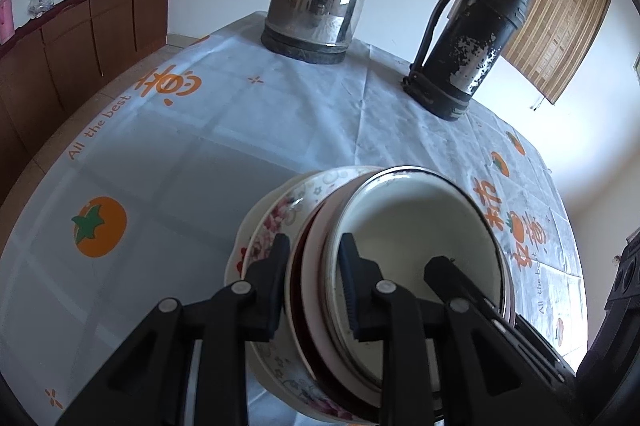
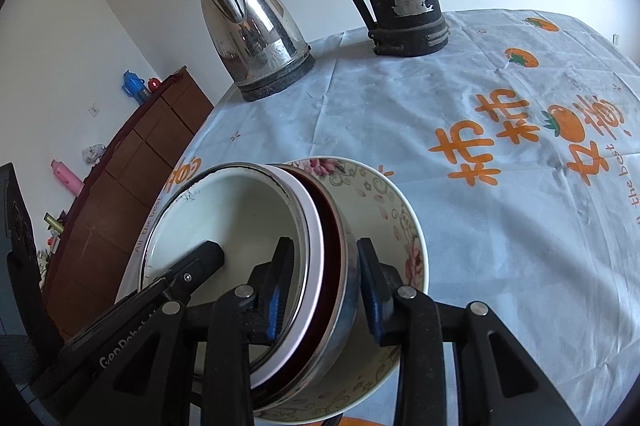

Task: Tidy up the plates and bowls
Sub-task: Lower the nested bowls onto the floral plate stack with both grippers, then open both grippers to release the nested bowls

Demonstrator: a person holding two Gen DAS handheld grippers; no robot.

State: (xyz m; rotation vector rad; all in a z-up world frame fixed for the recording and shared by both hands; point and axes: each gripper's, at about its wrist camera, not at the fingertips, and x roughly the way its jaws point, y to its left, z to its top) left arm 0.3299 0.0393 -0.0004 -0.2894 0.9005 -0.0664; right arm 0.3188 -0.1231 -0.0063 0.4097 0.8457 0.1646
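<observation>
We hold the nested stack of bowls (image 1: pixel 400 266) above the table (image 1: pixel 200 153): left gripper (image 1: pixel 314 286) and right gripper (image 2: pixel 326 286) each clamp opposite rims, jaws narrowly apart. The right grip loosens slightly, so the stack can tilt and slide out.

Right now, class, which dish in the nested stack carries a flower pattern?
The outermost one, the floral bowl holding the rest: pink blossoms and scrolls decorate it, while the inner white enamel bowl is plain.

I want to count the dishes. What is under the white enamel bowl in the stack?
Under the white enamel bowl sit a dark red dish, a metal bowl, then a flowered plate. Their insides are covered, so more may hide there.
</observation>
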